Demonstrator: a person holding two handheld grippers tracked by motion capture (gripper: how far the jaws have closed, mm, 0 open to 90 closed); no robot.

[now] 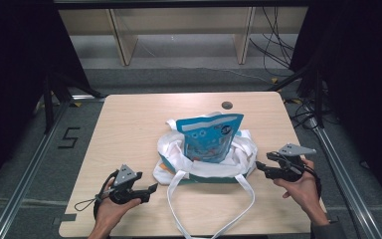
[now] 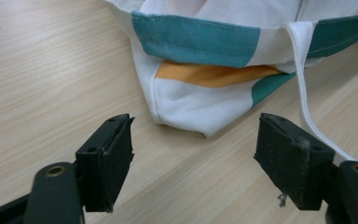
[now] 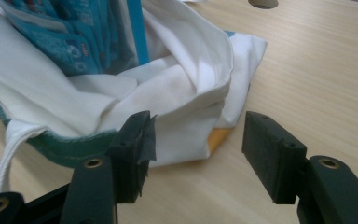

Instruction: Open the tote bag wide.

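A white cloth bag [image 1: 179, 162] with a teal band lies slumped in the middle of the table. A blue printed pouch [image 1: 209, 137] stands upright inside it. My left gripper [image 1: 154, 189] rests at the bag's front left corner, open, with nothing between its jaws. In the left gripper view that gripper [image 2: 193, 154] faces the bag's corner [image 2: 186, 100], which has an orange patch. My right gripper [image 1: 258, 167] sits just right of the bag, also open. In the right gripper view the right gripper [image 3: 198, 140] is close to the bag's folded side [image 3: 168, 88], and the pouch [image 3: 74, 37] is behind it.
Two white straps [image 1: 248, 194] trail from the bag toward the front edge of the wooden table [image 1: 129, 119]; one strap [image 2: 303, 93] runs past my left gripper's right jaw. A round hole [image 1: 227, 105] sits near the table's far edge. Shelving and cables lie beyond.
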